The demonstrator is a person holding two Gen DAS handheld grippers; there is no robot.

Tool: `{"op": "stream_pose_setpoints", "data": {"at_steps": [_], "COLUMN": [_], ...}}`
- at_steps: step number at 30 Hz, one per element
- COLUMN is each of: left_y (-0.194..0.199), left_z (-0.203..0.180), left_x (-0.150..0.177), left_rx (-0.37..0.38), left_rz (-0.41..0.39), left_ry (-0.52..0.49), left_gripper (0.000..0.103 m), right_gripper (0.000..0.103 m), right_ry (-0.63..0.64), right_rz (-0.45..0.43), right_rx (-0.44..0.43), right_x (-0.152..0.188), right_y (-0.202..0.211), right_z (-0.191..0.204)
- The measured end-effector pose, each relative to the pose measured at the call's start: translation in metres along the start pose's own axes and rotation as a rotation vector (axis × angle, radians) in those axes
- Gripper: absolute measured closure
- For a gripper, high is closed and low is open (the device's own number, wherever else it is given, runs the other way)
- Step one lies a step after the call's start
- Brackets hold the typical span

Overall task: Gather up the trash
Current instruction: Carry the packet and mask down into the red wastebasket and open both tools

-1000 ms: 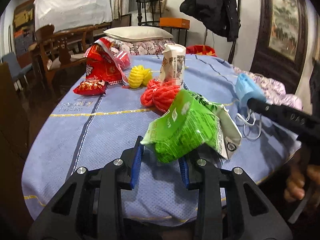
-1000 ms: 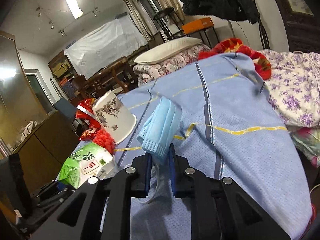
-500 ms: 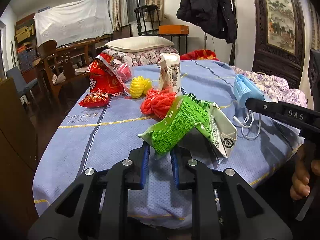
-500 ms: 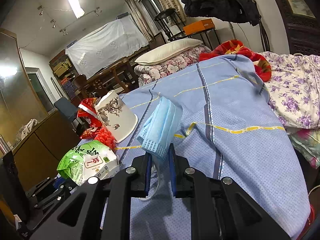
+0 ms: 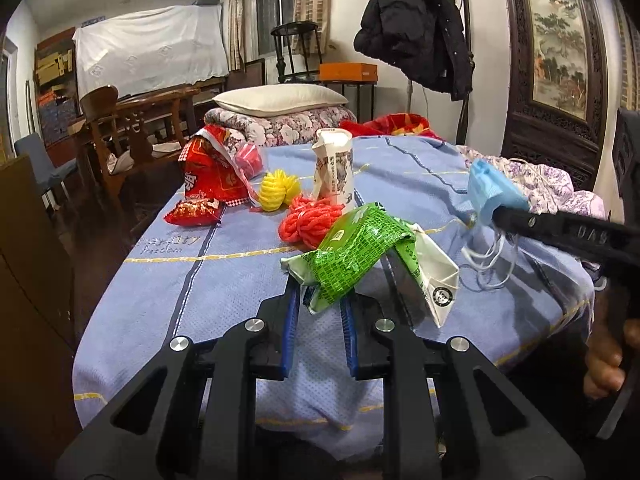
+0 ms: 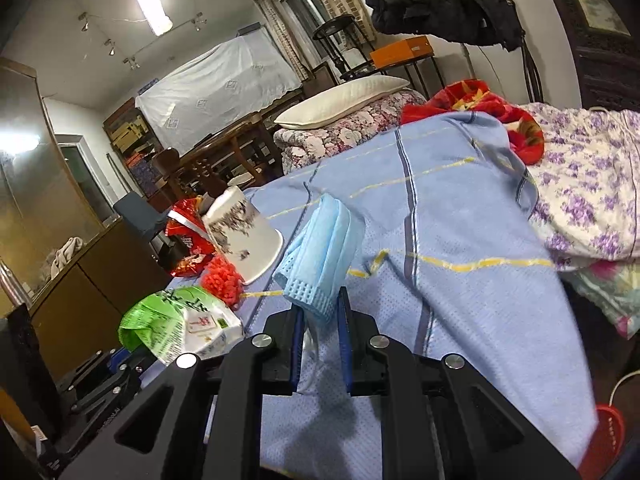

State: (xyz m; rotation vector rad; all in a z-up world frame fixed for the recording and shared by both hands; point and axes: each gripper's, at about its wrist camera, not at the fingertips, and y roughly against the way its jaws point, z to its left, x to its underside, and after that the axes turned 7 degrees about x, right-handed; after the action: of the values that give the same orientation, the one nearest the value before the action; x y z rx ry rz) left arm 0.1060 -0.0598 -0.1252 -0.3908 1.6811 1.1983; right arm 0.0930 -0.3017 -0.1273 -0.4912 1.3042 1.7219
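- Green plastic, crinkled and printed, now sits pinched between the blue pads of the left tool [image 5: 318,304]: the green snack wrapper [image 5: 352,258] is caught by its lower corner, with its white underside flopping open to the right.
- A second ago those jaws stood apart on either side of the wrapper; they have since closed onto it, and the corner is squeezed narrow between them.
- The wrapper also rides a little higher than it did, so most of it appears clear of the blue bedspread [image 5: 168,280], though a trailing edge may still brush the cloth; that cannot be told for certain.
- The right tool [image 6: 318,320] is unchanged: its jaws stay narrow on the folded blue face mask [image 6: 324,252], whose white ear loops hang down below the pads.
- From the left wrist view the mask [image 5: 490,194] is seen held up above the bed's right side, and a person's hand [image 5: 608,356] grips the handle at the frame edge.
- Judged from this, both tools are now loaded, one piece of trash each, so the picking step looks done and the next move calls for carrying both to a bin, which no view shows.
- Still lying on the bedspread are the paper cup [image 5: 334,172], the red cord bundle [image 5: 310,222], the yellow cord bundle [image 5: 276,190] and the red snack bags [image 5: 212,178], so the task seems well short of finished.
- The corner grip on the wrapper looks slight; a quick swing could let the slick film slip out.
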Motion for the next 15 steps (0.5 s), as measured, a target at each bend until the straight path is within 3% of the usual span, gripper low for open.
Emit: {"op": "stream_pose_setpoints", "data": {"at_steps": [8,15], "left_y": [0.028,0.053], "left_z": [-0.020,-0.051], "left_x": [-0.012,-0.028], "left_rx": [0.008,0.053], "left_rz": [-0.040,-0.077], "left_ry": [-0.010,-0.044], "left_gripper": [0.082,0.082], "right_gripper": [0.088,0.088], "right_ry": [0.020,0.033], "right_rz": [-0.080,-0.152], "right_rx": [-0.048,-0.045], "right_x": [-0.032,-0.030], "right_y": [0.060,0.132], "right_z": [-0.004,-0.026]}}
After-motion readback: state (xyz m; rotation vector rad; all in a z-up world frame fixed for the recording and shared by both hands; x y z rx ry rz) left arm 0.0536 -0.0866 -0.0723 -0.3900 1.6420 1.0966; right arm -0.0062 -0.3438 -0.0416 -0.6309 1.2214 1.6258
